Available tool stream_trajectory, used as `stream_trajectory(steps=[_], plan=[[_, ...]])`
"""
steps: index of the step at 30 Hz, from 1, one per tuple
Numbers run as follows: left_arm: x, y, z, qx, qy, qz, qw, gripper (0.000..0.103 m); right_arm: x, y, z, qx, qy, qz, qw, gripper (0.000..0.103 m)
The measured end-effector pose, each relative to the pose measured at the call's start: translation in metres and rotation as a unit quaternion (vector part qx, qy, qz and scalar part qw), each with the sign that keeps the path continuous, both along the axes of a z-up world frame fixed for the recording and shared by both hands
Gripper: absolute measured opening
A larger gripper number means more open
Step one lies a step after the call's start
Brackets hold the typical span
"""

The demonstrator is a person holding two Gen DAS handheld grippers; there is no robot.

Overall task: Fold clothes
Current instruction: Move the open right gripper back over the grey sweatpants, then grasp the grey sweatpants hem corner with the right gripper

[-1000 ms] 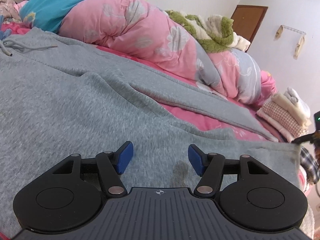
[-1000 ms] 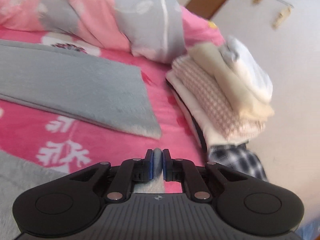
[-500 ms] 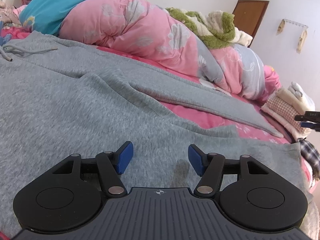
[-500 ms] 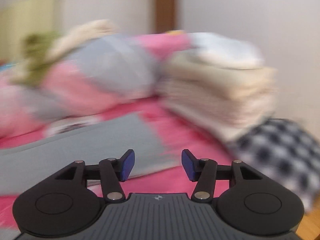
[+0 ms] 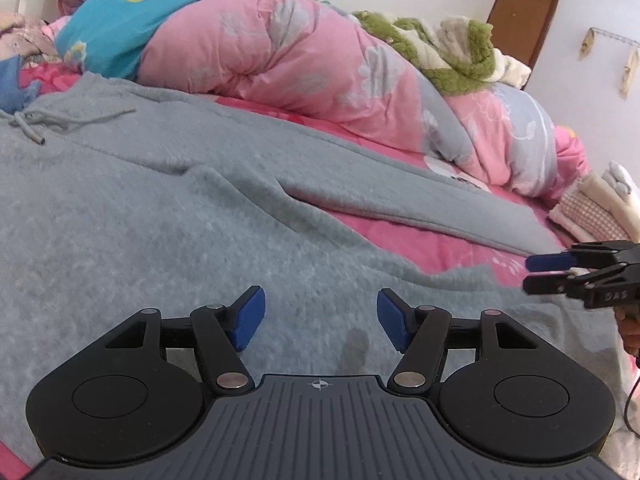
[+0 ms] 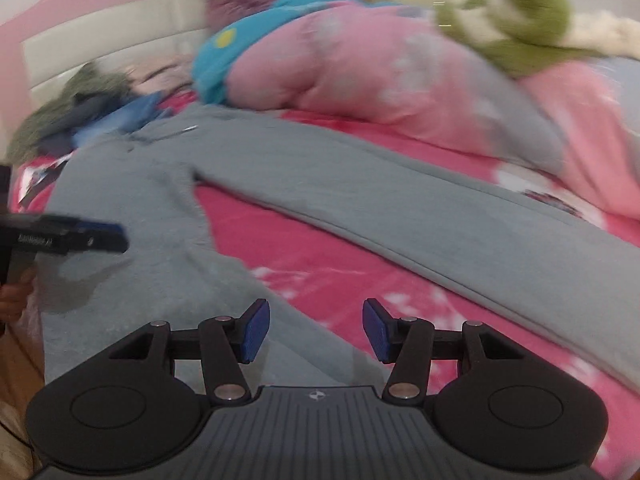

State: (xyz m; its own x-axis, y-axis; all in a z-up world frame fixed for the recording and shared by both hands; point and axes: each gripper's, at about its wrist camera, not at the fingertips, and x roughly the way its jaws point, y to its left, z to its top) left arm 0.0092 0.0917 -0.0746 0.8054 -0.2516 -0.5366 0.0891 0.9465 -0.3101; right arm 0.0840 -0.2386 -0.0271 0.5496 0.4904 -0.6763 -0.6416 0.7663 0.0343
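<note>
Left gripper (image 5: 320, 322): held apart, blue pads spread with nothing between them; grey fabric is seen beneath the gap; from the right wrist view it is seen side-on at 9 o'clock (image 6: 100, 236).
Right gripper (image 6: 316, 330): released; its jaws have just been opening, and nothing is seen between the pads; pink sheet and the edge of a grey leg lie below; in the left wrist view it is seen at 3 o'clock (image 5: 536, 274), pads parted.
Hand (image 5: 630, 330): partly seen at the right edge of the left wrist view, under the right gripper's body.
Grey sweatpants (image 5: 160, 220): laid flat on the bed, waistband toward 10 o'clock, legs splayed in a V toward 3 and 5 o'clock.
Drawstring (image 5: 36, 128): lies loose on the waistband at 10 o'clock, metal tip showing.
Near leg: spread under the left gripper, a dark spot (image 5: 354, 346) showing on it just ahead of the pads.
Far leg (image 6: 460, 216): stretched toward 3 o'clock, apart from the near leg, pink sheet between them.
Pink sheet (image 6: 320, 256): white pattern on it, exposed between the legs.
Pink quilt (image 5: 320, 64): bunched beyond the sweatpants at 12 o'clock.
Blue quilt (image 5: 140, 20): against the pink quilt at 11 o'clock.
Green-and-cream blanket (image 5: 448, 52): piled on the pink quilt at 1 o'clock.
Folded stack (image 5: 596, 208): set at 3 o'clock, well apart from the waistband.
Clothes pile (image 6: 80, 112): blurred, at 10 o'clock in the right wrist view, near the waistband.
Door (image 5: 524, 24): brown, at 1 o'clock.
</note>
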Motion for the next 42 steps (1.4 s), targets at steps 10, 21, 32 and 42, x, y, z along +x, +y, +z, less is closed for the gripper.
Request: stream_trajectory(steps=[10, 21, 32, 42], plan=[[0.016, -0.007, 0.005, 0.038, -0.008, -0.004, 0.9992, 0.062, -0.003, 0.0, -0.02, -0.014, 0.04, -0.005, 0.999, 0.003], [0.023, -0.003, -0.001, 0.052, 0.002, 0.009, 0.9986, 0.062, -0.043, -0.003, -0.005, -0.048, 0.031, -0.076, 0.995, 0.002], [0.025, -0.006, -0.003, 0.067, 0.002, 0.014, 0.9977, 0.062, -0.018, -0.033, -0.008, -0.031, -0.02, -0.22, 0.975, 0.003], [0.019, -0.017, 0.007, 0.07, -0.001, 0.008, 0.9975, 0.062, -0.118, -0.17, 0.023, 0.146, -0.042, -0.447, 0.882, 0.033]])
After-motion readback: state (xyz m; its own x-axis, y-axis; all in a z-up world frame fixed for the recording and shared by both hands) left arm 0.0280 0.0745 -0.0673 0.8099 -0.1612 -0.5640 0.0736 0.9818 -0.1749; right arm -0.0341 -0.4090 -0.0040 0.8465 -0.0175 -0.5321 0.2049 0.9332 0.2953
